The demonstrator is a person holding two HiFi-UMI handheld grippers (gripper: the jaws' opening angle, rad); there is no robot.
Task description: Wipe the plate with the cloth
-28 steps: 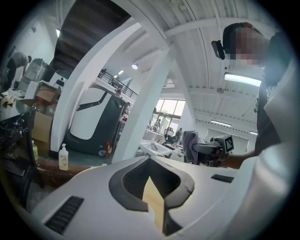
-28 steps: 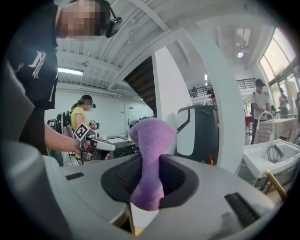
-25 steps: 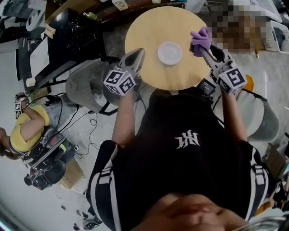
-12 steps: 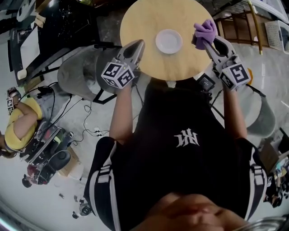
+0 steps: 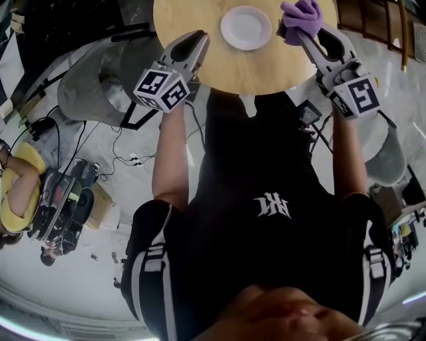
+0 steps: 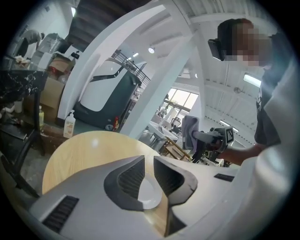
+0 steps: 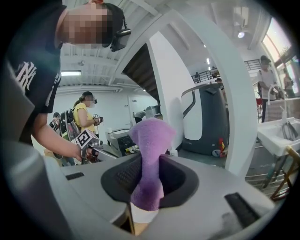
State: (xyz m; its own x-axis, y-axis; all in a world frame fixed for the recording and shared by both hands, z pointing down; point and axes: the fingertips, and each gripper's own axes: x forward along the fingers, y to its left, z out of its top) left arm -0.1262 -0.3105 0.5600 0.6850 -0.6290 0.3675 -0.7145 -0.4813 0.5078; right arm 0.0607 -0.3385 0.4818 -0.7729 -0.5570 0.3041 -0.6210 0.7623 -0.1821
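Left gripper [image 5: 198, 41], fingers just eased apart with nothing between them, hovers at the round table's [image 5: 259, 70] edge. The white plate [image 5: 245, 27] sits mid-table. Just to its right, the right gripper [image 5: 303, 34] clenches the purple cloth [image 5: 303, 13].

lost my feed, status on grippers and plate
Right gripper shut on cloth beside plate. Left gripper empty, jaws just opening. Plate on table, nothing in the way.

The plate [image 5: 245, 27] lies on the table [image 5: 233, 72], with the cloth [image 5: 303, 14] just right of it.
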